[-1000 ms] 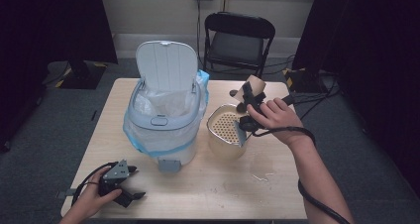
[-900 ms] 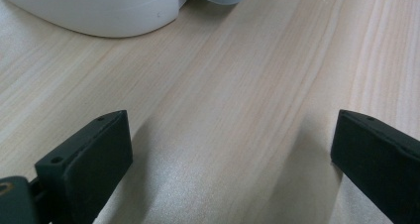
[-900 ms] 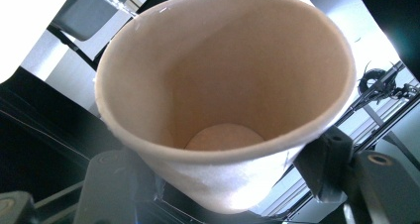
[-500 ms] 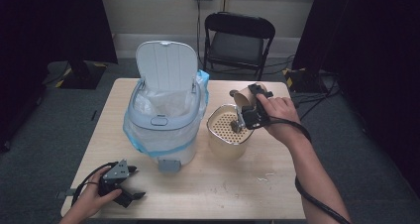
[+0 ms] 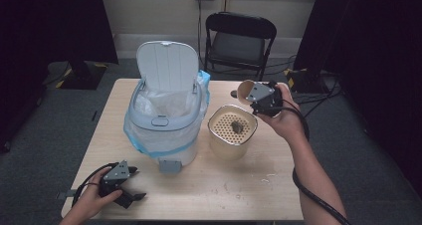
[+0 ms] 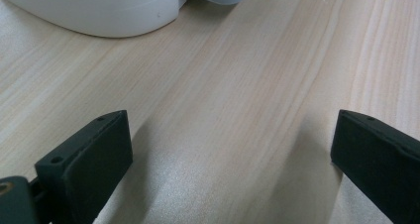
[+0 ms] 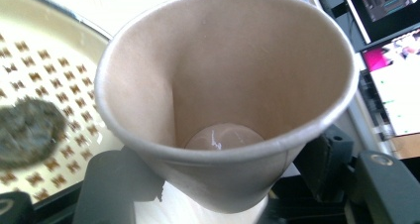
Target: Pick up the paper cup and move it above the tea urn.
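Left of your right gripper (image 5: 254, 96), the biggest thing on the wooden table (image 5: 278, 195) is the white pedal bin (image 5: 164, 123). Its lid (image 5: 167, 65) stands open and upright, and a clear plastic liner (image 5: 142, 138) is folded over the rim. Just under your right gripper and a little toward you stands the cream strainer container (image 5: 232, 133), beside the bin. On its perforated insert (image 7: 34, 75) lies a dark wet lump (image 5: 236, 127) of waste.

Your right gripper is raised above the far edge of this container. Its jaws pinch a brown paper cup (image 5: 245, 90) by the sides; the wall of the cup (image 7: 223, 100) is pressed in a little, and the cup is tilted with the mouth turned toward the camera of the gripper. Inside you see only the bare bottom.

Your left gripper (image 5: 130, 185) rests low at the near left corner of the table, in front of the bin. Its jaws are spread wide, with bare wood between them, and the bin's base (image 6: 99, 11) is ahead of them.
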A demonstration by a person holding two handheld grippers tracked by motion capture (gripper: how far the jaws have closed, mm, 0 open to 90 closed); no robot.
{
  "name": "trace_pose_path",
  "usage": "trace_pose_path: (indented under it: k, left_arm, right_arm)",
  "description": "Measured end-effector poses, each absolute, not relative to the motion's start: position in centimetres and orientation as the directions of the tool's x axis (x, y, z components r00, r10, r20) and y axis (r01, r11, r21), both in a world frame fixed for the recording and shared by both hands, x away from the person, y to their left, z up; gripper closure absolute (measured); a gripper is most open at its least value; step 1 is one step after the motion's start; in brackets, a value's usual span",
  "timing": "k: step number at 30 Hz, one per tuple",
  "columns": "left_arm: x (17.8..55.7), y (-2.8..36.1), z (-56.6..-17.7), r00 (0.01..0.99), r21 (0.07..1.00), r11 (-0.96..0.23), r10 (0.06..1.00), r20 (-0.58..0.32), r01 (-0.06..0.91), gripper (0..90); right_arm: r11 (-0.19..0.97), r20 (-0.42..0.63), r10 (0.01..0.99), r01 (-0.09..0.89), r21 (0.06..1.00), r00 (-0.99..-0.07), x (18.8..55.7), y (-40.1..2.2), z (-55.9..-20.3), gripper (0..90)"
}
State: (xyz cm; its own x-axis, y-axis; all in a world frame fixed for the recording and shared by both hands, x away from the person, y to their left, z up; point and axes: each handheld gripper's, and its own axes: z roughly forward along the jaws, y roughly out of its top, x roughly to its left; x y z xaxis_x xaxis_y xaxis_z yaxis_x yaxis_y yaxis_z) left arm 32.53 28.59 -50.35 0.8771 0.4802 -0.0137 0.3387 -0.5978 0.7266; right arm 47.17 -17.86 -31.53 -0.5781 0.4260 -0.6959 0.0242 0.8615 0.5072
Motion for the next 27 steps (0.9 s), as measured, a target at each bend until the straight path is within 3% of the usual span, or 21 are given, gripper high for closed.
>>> trace_pose_path:
  k: [6,12,27]
  left_arm:
    - [32.5,28.6,-50.4,0.877,0.727,-0.598,0.48,-0.013,0.338,1.9]
    - [32.5,28.6,-50.4,0.877,0.727,-0.598,0.48,-0.014,0.339,1.9]
    - [32.5,28.6,-50.3,0.877,0.726,-0.598,0.48,-0.013,0.338,1.9]
  right_arm:
    - [0.717,-0.5,0.586,0.121,0.687,-0.637,47.6,-18.6,-31.0,37.3]
    - [0.62,-0.379,0.655,0.177,0.764,-0.654,47.9,-19.0,-30.8,37.3]
    - [0.593,-0.322,0.647,0.19,0.783,-0.691,48.0,-18.2,-30.3,37.2]
